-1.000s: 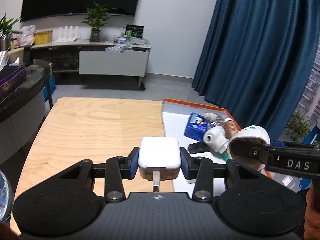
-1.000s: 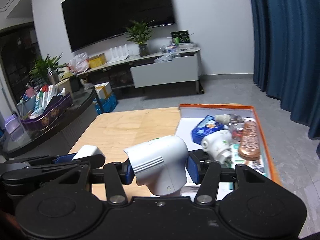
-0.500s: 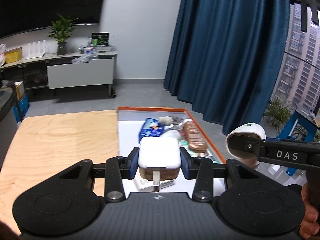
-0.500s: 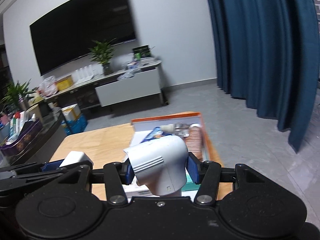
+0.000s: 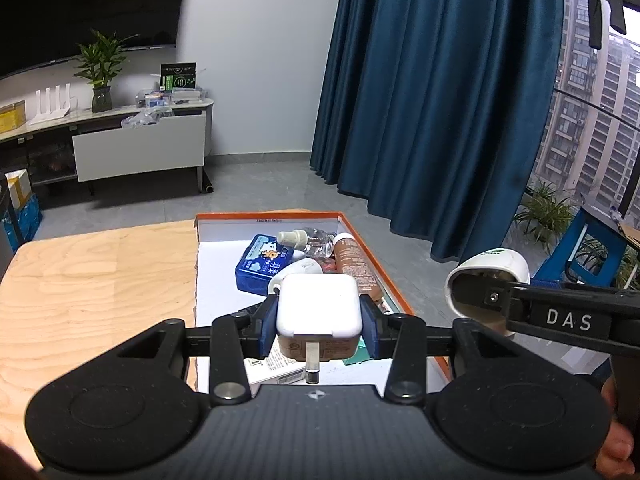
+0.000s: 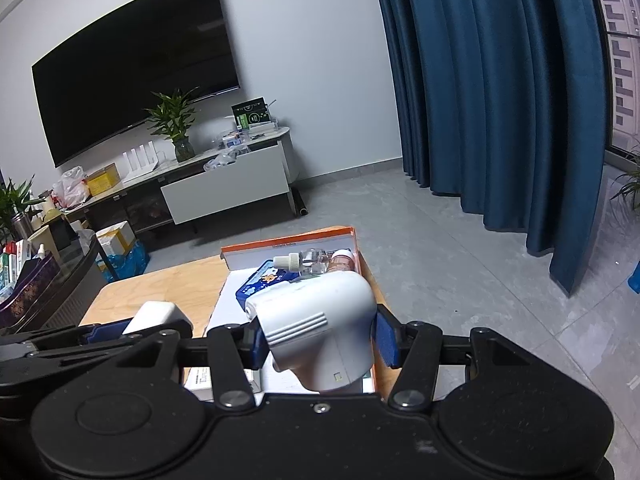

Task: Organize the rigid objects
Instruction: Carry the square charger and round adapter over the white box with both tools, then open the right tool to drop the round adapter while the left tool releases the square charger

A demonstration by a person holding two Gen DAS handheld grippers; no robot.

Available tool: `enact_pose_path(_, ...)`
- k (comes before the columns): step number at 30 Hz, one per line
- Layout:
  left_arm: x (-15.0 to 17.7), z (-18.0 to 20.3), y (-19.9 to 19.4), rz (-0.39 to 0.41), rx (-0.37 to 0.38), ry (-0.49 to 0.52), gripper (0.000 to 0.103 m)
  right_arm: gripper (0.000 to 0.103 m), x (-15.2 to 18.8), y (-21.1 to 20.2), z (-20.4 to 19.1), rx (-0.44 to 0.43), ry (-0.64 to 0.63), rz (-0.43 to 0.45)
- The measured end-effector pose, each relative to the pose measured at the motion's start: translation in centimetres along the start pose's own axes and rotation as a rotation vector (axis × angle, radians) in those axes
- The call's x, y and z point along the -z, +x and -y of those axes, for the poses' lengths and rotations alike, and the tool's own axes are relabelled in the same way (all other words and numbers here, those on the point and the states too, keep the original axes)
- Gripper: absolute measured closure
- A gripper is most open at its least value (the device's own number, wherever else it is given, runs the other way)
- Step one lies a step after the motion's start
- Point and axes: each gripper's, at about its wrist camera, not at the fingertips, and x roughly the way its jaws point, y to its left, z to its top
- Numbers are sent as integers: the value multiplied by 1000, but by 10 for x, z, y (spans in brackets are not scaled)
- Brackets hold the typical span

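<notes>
The room is dim and evenly lit, with grey daylight entering at the window [image 5: 592, 92] on the right. Both views are sharp, their edges bowed and dark-cornered.

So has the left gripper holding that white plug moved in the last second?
Yes. The left gripper, shut on the white plug, has swung rightward from the bare wooden table to over the orange-rimmed tray.

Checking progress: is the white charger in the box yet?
Not yet. The left gripper holds the charger above the orange box.
</notes>
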Motion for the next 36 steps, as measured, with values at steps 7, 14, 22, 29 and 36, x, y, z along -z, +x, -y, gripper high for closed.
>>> enact_pose_path(7,1,-3,10,-31,-30,-12,60,41,0,16,-3,-2,-7,-32)
enact_pose_path(14,-3,-4,15,-37,-38,-16,60,40,-3,31,-7,-3,-27,-50)
enact_pose_path(22,-3,-4,23,-56,-31,-22,60,40,-4,45,-8,7,-37,-70)
enact_pose_path(29,0,-5,31,-82,-29,-31,60,40,-1,60,-6,16,-31,-112)
enact_pose_path(36,4,-8,39,-116,-33,-42,60,33,0,74,-1,21,-26,-175)
